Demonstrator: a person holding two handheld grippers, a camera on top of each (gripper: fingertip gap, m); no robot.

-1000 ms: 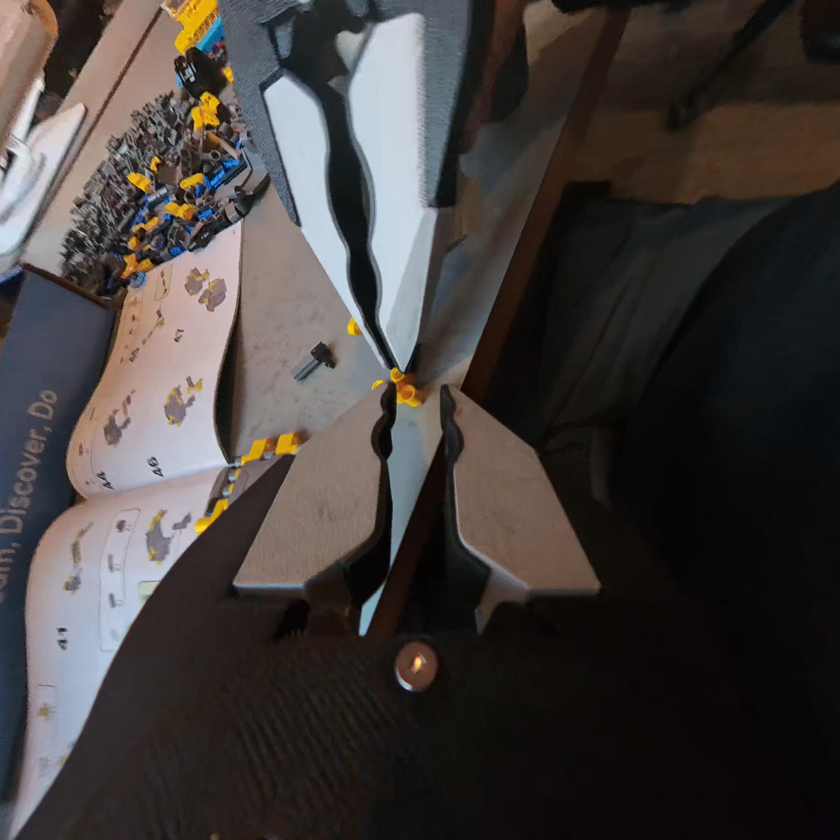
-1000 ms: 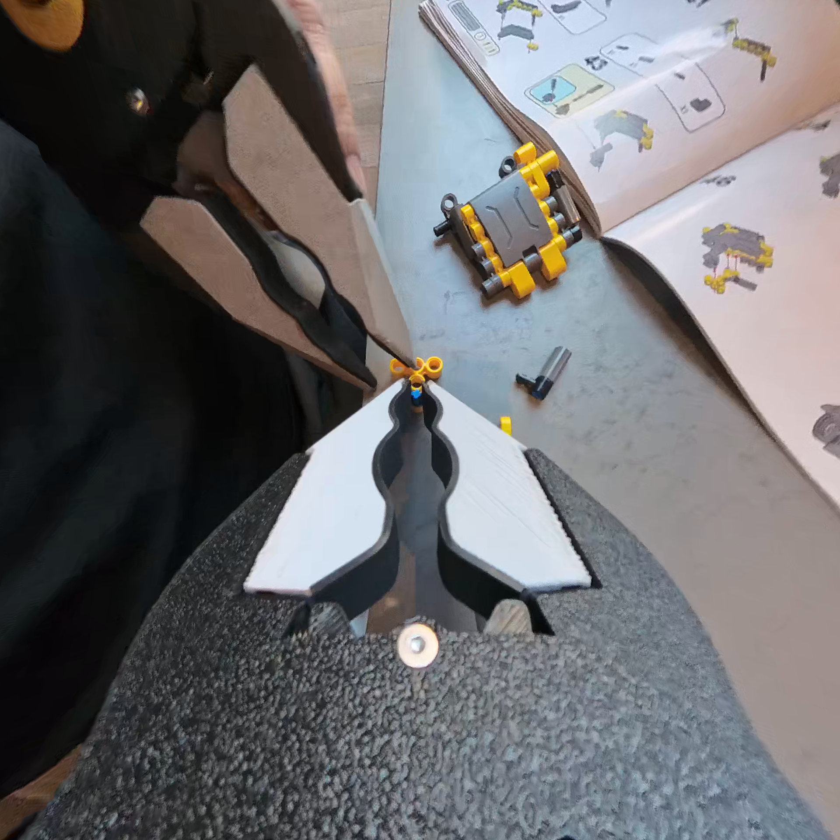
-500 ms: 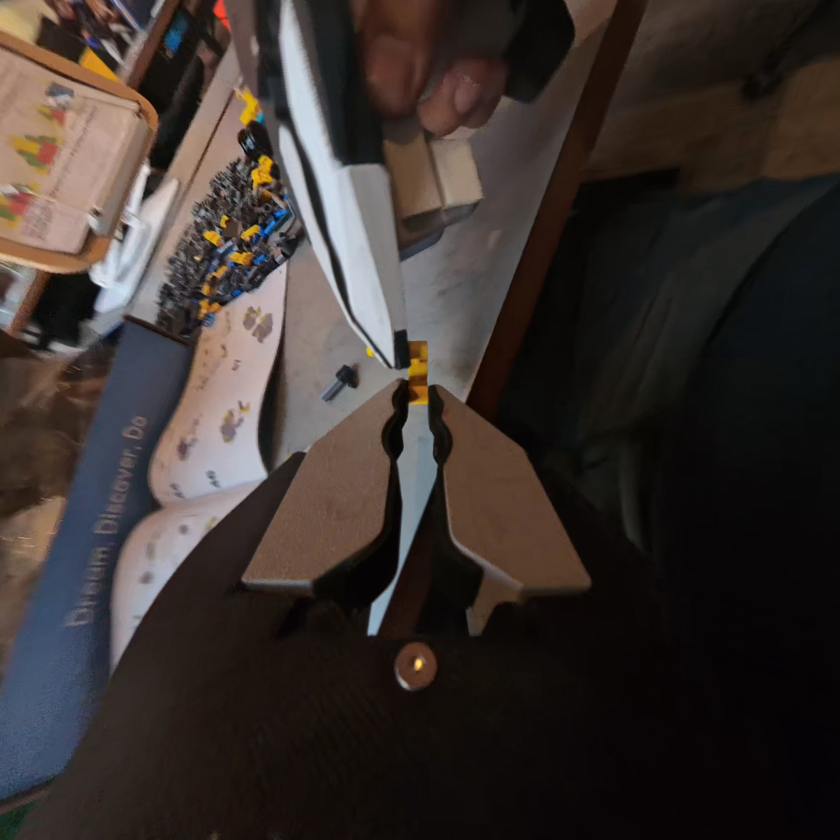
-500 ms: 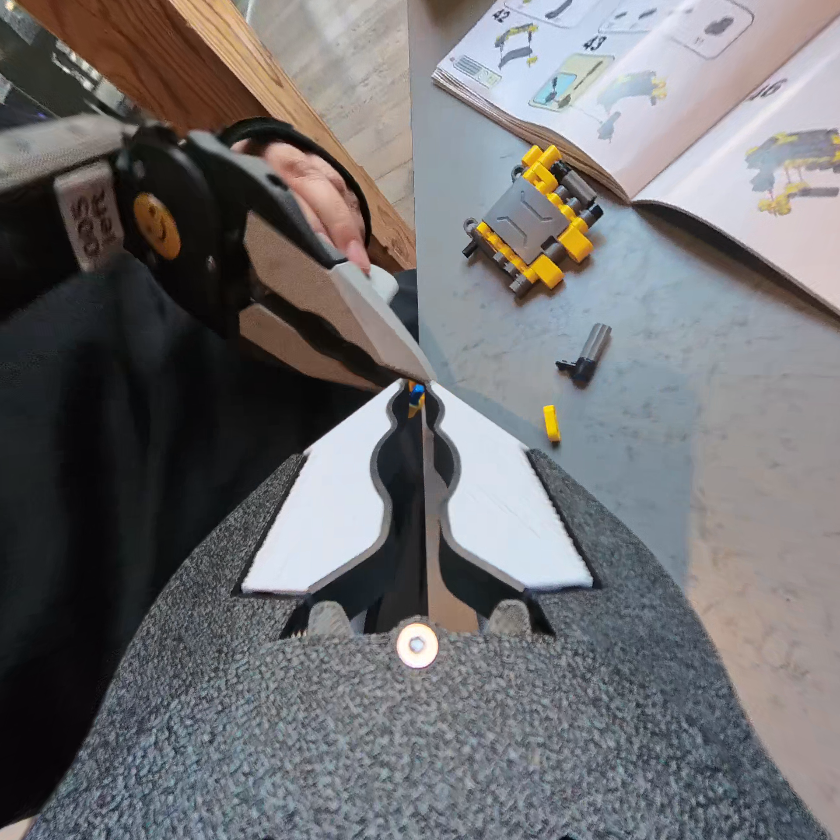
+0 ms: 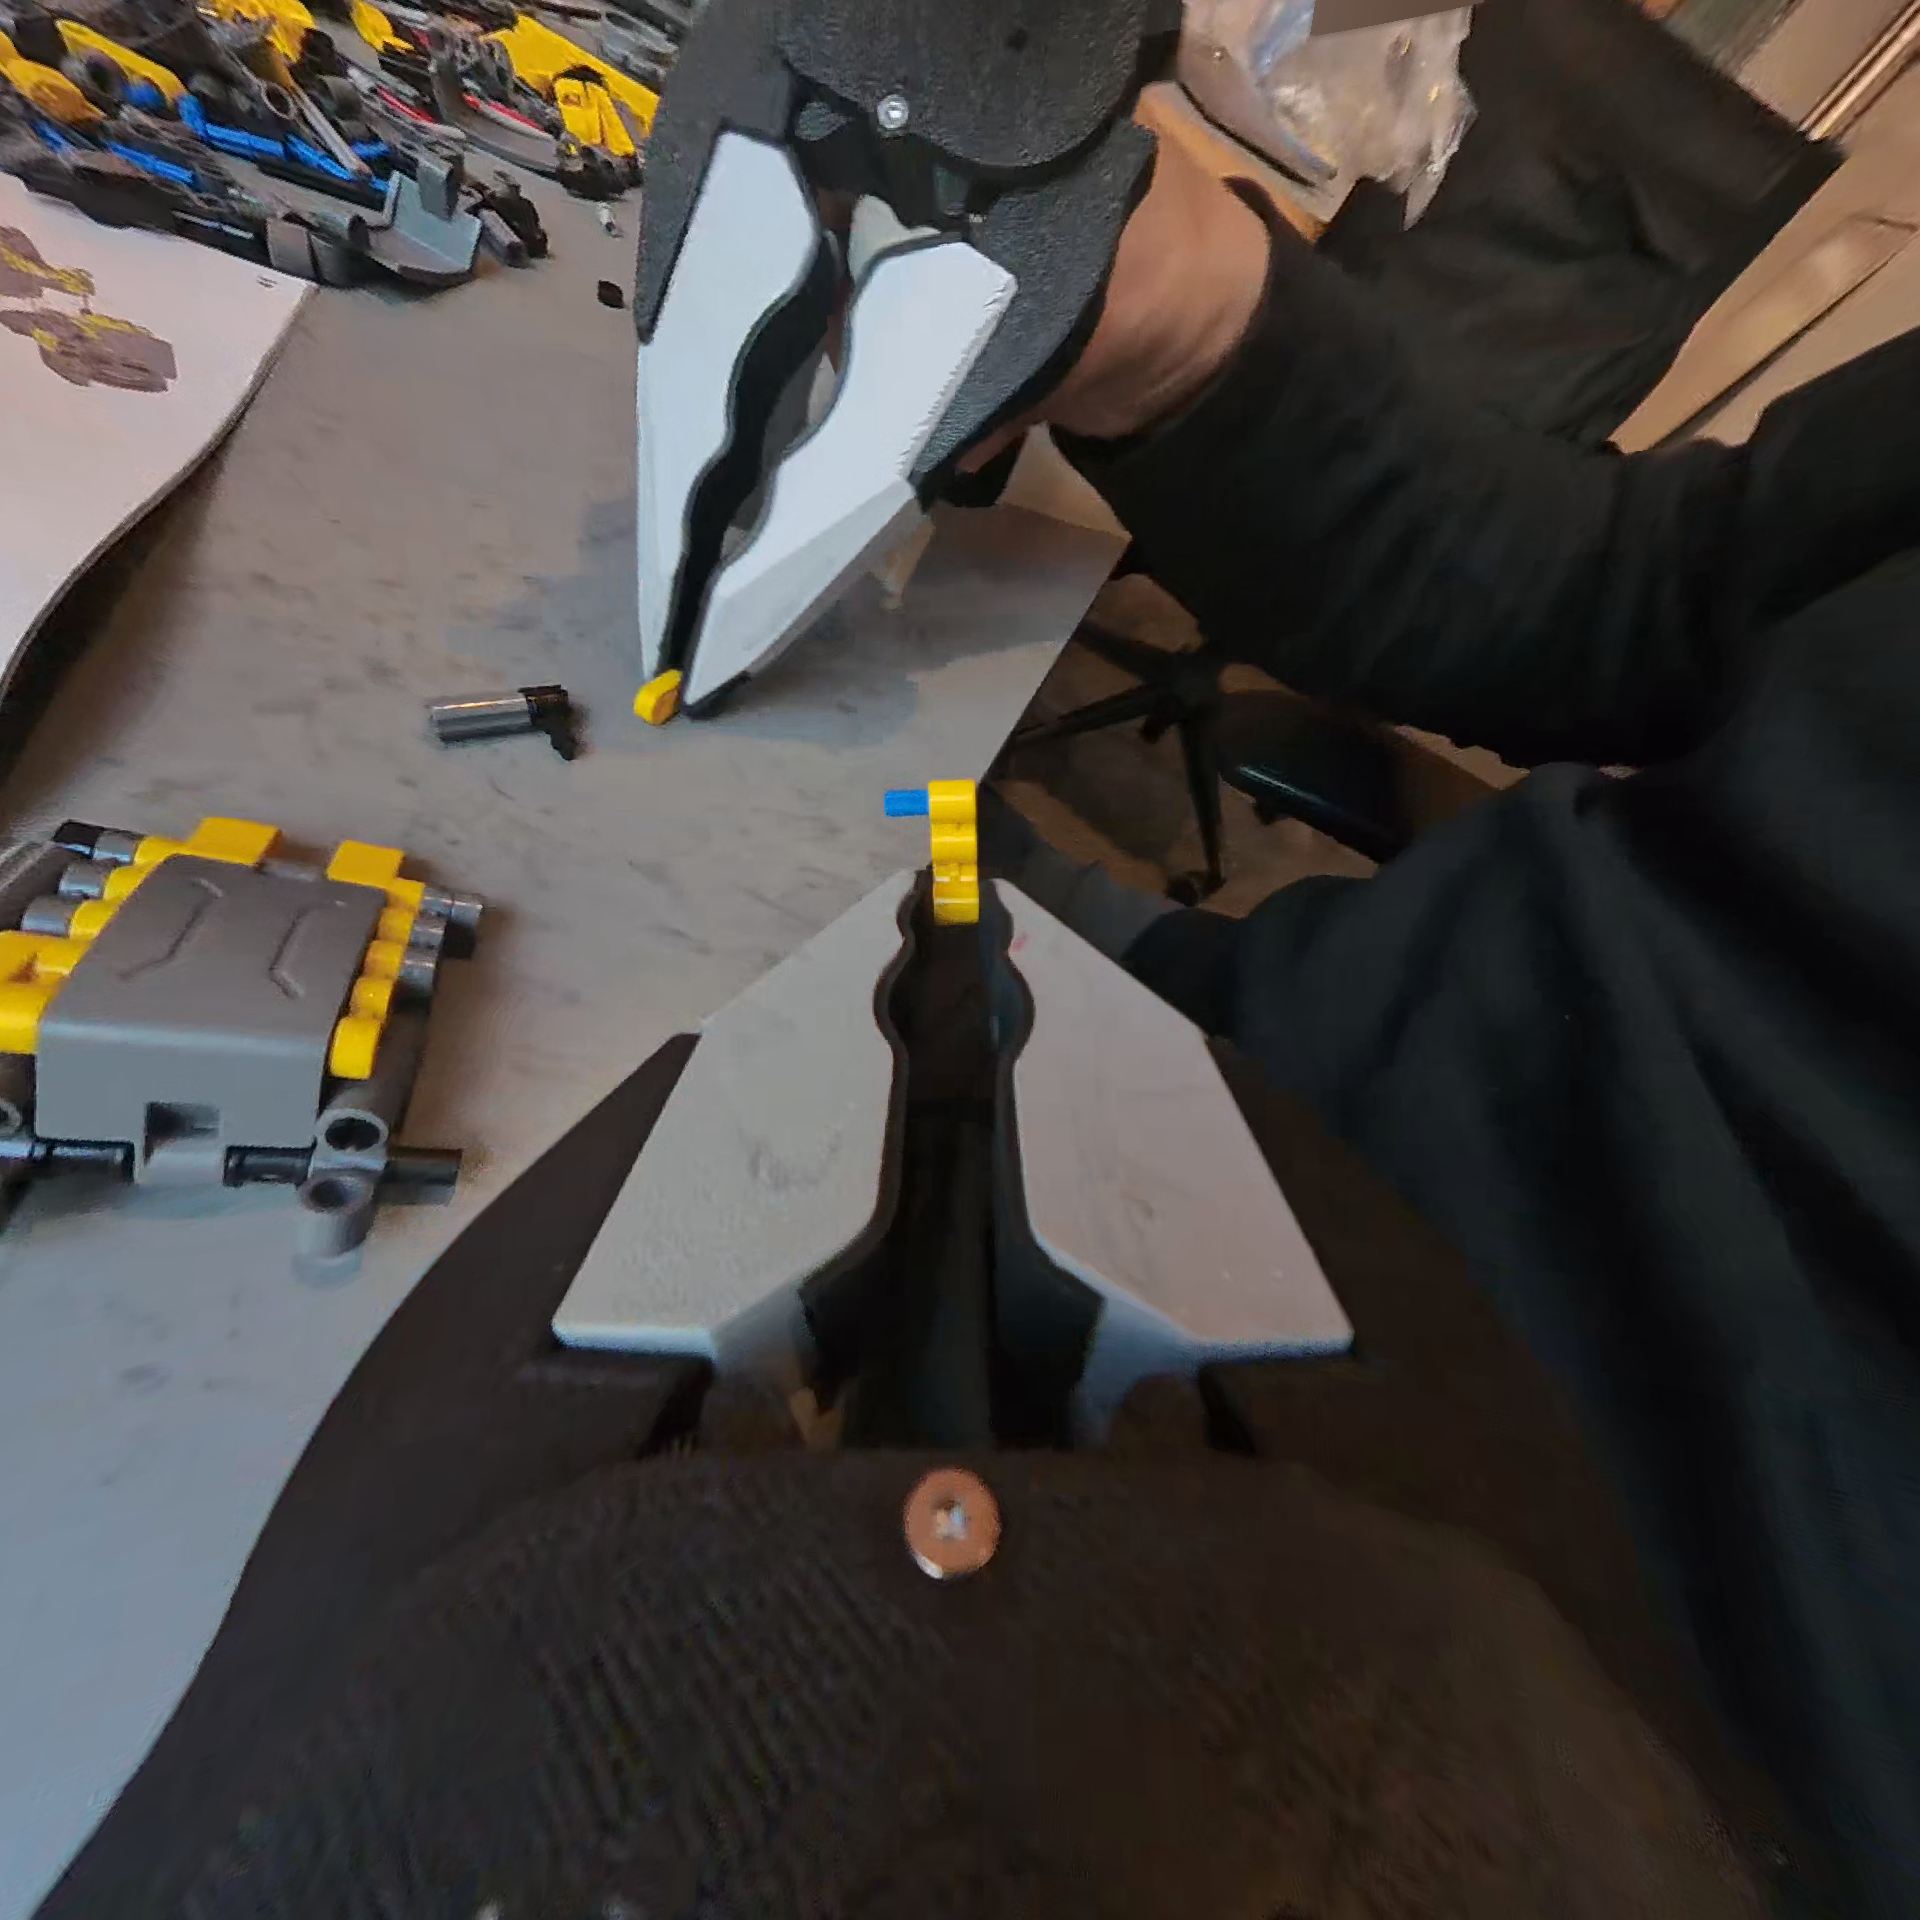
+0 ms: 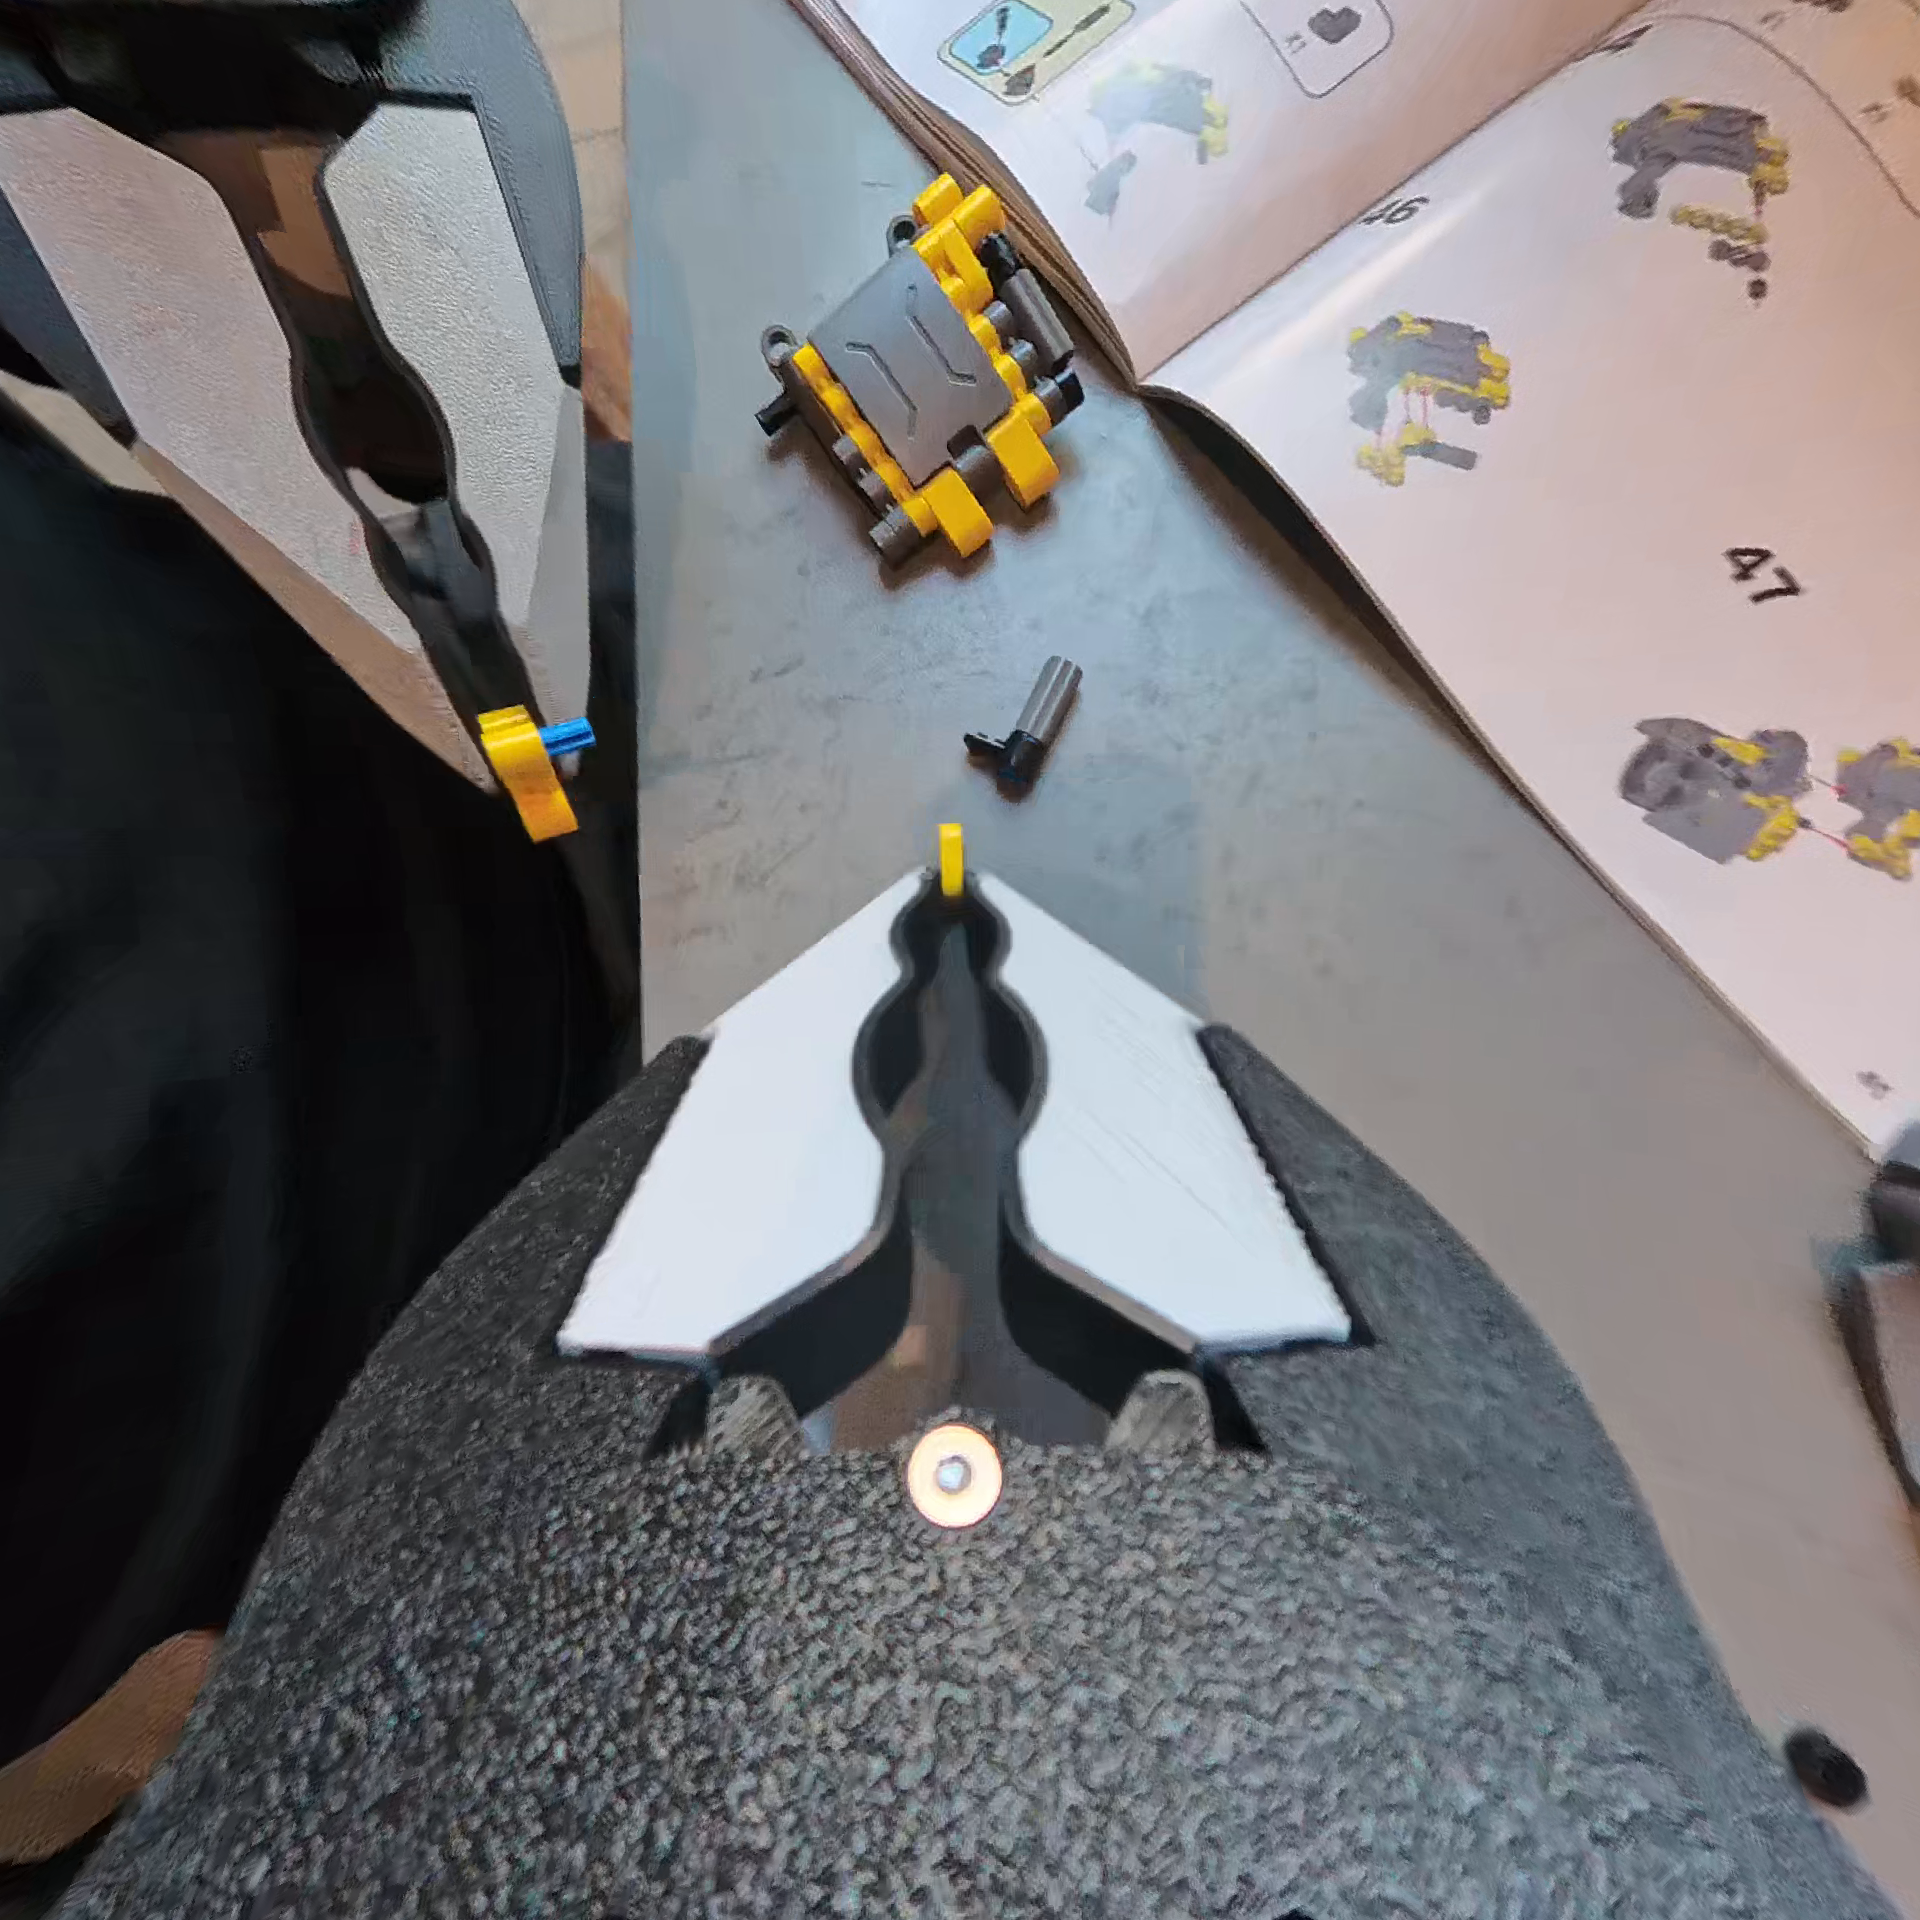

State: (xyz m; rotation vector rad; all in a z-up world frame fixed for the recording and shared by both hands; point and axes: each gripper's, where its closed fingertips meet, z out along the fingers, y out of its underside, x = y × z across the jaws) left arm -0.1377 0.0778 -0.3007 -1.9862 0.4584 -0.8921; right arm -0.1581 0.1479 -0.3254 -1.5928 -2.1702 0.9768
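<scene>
My left gripper is shut on a yellow connector with a blue pin sticking out of its top hole. It holds this just off the grey table's edge. It also shows in the right wrist view with the connector. My right gripper points down at the table, its tips closed on a small yellow piece that rests on the surface. In the left wrist view this gripper and the piece are ahead, apart from the left gripper.
A grey and yellow assembly lies on the table. A small grey and black pin part lies near the right gripper. An open instruction booklet is beyond, and a pile of loose parts at the back. My right fingertips sit around 8 cm from my left ones.
The two grippers were tip to tip at the yellow connector; they have parted. The right gripper has moved down to the small yellow piece on the table. The left keeps the connector.
</scene>
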